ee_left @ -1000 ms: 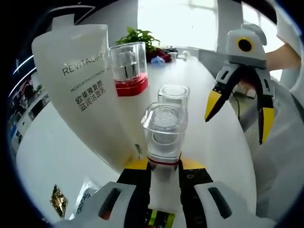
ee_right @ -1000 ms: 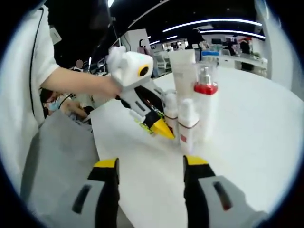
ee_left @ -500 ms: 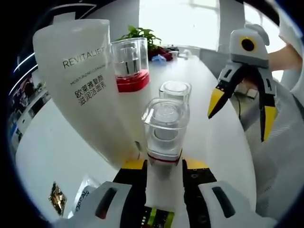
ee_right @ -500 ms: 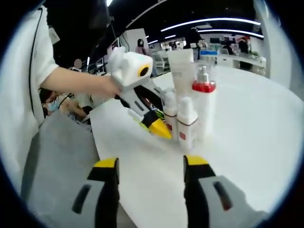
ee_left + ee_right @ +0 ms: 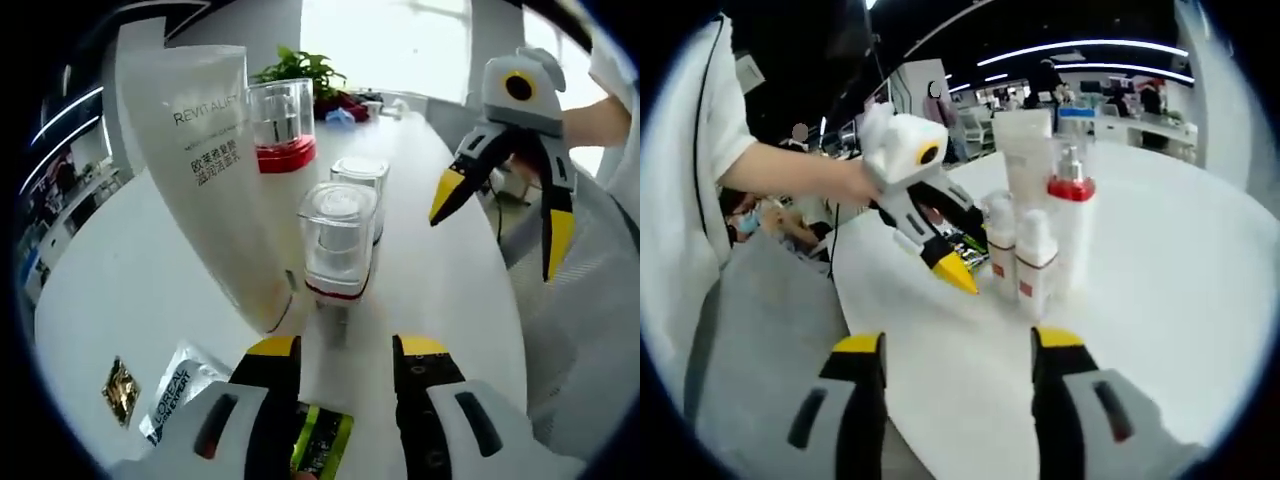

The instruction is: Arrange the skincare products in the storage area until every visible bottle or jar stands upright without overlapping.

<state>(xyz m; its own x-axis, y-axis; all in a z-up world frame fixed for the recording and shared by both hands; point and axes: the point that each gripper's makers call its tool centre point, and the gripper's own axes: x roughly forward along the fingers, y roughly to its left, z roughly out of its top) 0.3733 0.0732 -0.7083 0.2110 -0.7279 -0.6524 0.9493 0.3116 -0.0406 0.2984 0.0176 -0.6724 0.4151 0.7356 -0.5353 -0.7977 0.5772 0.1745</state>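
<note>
The left gripper (image 5: 340, 355) is now standing open and backing off the small bottle (image 5: 338, 240), leaving it upright beside the tube (image 5: 215, 160); the right gripper (image 5: 955, 350) is hovering open nearby.

In the left gripper view, four products were grouped upright on the table (image 5: 110, 290): a small capped bottle (image 5: 338, 245) nearest, a second small bottle (image 5: 360, 190) just behind it, a pump bottle (image 5: 282, 150) behind and to the left, and a tall tube (image 5: 215, 170) leftmost. Two sachets (image 5: 150, 385) were laid flat near the left, before the tube
</note>
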